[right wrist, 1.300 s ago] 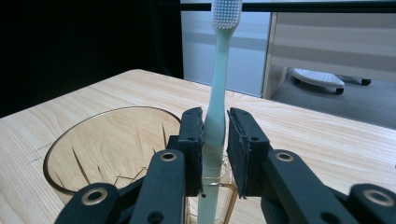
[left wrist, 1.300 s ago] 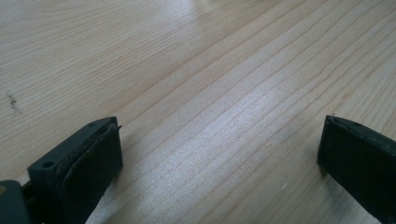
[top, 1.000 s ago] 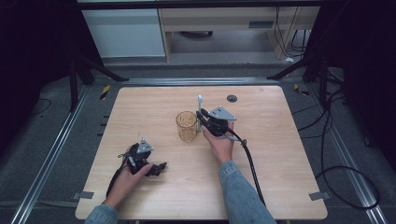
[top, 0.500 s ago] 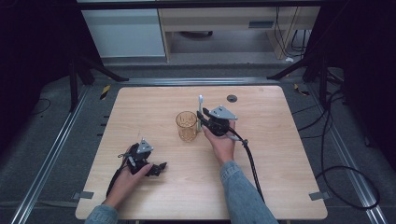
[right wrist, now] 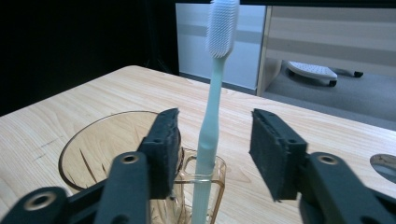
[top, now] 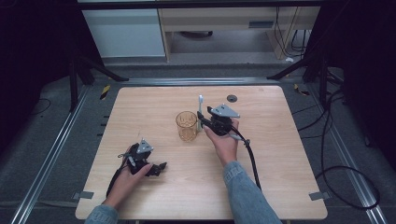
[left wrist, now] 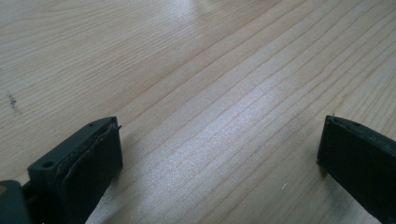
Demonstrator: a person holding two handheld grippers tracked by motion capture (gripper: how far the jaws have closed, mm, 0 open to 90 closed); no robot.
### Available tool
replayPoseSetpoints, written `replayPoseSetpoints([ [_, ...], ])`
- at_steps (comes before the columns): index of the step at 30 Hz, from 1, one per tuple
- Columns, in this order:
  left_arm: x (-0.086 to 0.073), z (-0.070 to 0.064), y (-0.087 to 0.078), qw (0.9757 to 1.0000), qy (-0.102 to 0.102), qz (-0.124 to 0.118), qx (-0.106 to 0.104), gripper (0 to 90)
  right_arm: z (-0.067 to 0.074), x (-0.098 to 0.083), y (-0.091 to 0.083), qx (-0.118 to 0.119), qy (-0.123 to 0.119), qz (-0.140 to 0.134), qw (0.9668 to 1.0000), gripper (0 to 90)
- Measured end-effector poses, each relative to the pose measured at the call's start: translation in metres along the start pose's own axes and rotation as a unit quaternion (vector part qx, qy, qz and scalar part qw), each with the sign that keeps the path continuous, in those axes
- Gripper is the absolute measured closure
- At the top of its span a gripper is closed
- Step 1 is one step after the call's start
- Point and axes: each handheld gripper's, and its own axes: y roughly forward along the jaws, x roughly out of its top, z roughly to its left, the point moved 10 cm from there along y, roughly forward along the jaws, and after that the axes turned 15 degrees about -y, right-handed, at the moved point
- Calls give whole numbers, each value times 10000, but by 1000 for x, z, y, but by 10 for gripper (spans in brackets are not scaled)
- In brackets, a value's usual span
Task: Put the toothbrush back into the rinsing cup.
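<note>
A pale green toothbrush (right wrist: 212, 121) stands upright, bristles up, in a small side holder of an amber see-through cup (right wrist: 93, 135). My right gripper (right wrist: 215, 126) is open. Its jaws have just been opening, and the toothbrush handle is between the pads with a gap on each side. In the high view the cup (top: 187, 126) and toothbrush (top: 201, 105) are at mid table, with the right gripper (top: 201, 122) just to their right. My left gripper (top: 159, 167) rests on the table at the front left. Its jaws are open over bare wood (left wrist: 219, 149).
A small dark disc (top: 231, 98) lies on the wooden table (top: 280, 177) behind the right gripper and also appears at the right edge of the right gripper view (right wrist: 385, 163). The right gripper's cable (top: 252, 163) trails back along the forearm. Beyond the table's far edge stand cabinets.
Both hands, the cup and the toothbrush keep their places in the high view. The toothbrush stays upright at the cup's side.
</note>
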Motion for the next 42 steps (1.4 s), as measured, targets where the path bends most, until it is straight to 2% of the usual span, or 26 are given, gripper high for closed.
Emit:
replayPoseSetpoints([
  [5,0,0,0,10000,3,2,0,0,-3,1,-4,-18,39,111,9999,448],
  [11,0,0,0,10000,3,8,1,0,-5,3,-11,-53,-61,247,9997,372],
  [22,0,0,0,10000,1,7,2,0,1,6,-22,217,-81,510,9984,206],
  [27,0,0,0,10000,-2,5,1,0,1,6,-26,282,-106,608,9977,176],
  [32,0,0,0,10000,-2,5,2,0,-1,2,-32,285,-259,858,9956,132],
  [38,0,0,0,10000,-2,3,3,0,-2,1,-39,336,-310,1033,9936,106],
  [40,0,0,0,10000,-1,3,4,0,-2,-2,-44,397,-404,1191,9913,90],
  [41,0,0,0,10000,-2,3,4,0,-2,-2,-44,397,-404,1191,9913,90],
  [42,0,0,0,10000,-2,2,3,0,-1,-4,-48,462,-468,1292,9894,80],
])
